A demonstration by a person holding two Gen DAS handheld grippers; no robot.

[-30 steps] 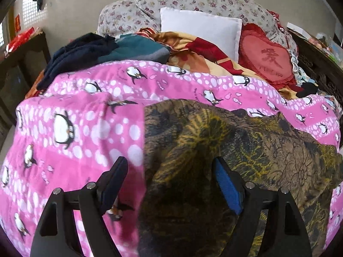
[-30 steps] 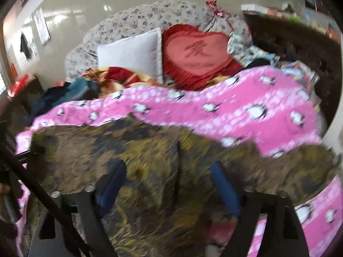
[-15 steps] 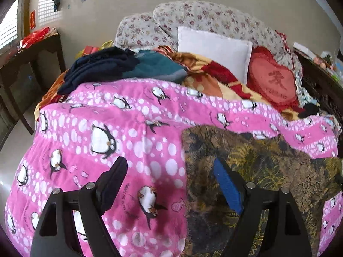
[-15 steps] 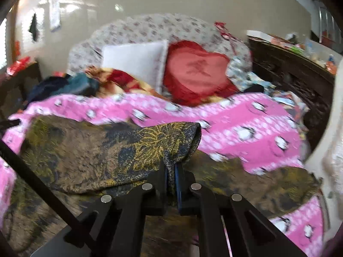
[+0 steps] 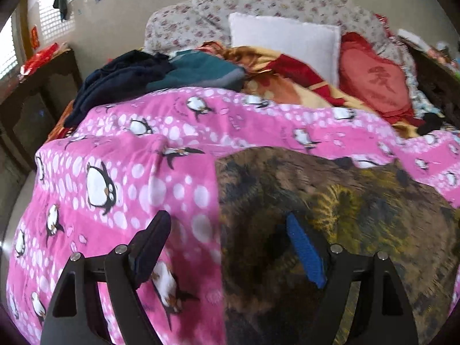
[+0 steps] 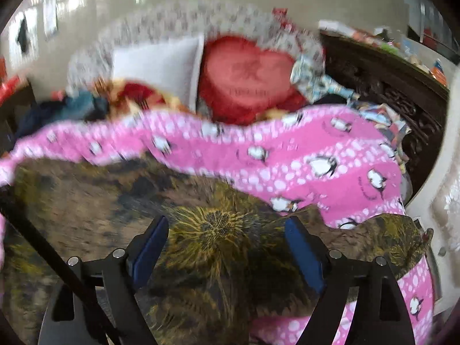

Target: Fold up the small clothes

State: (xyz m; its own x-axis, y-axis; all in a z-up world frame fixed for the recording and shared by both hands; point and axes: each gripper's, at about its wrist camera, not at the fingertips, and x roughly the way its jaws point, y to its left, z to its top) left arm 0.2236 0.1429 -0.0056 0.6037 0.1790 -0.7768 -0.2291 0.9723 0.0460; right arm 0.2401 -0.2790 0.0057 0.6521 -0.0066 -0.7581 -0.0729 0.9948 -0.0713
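Note:
A dark brown garment with yellow flower print (image 5: pixel 330 212) lies spread on a pink penguin blanket (image 5: pixel 138 172). My left gripper (image 5: pixel 227 238) stands open over the garment's left edge, one finger above the blanket, the other above the cloth, gripping nothing. In the right wrist view the same garment (image 6: pixel 207 238) lies under my right gripper (image 6: pixel 227 238), whose jaws are opening wide; cloth lies below them but the pads do not press on it. A flap of the garment (image 6: pixel 388 235) reaches toward the right bed edge.
Behind the blanket lie a pile of dark blue and teal clothes (image 5: pixel 149 74), a white pillow (image 5: pixel 284 43), a red heart cushion (image 5: pixel 376 83) and a floral headboard (image 5: pixel 258 3). Dark wooden furniture stands at the left (image 5: pixel 34 97) and right (image 6: pixel 388 86).
My right gripper was shut on a lifted fold of the garment half a second ago; it has let go and the cloth lies flat. My left gripper drifted left, then back toward the garment's edge.

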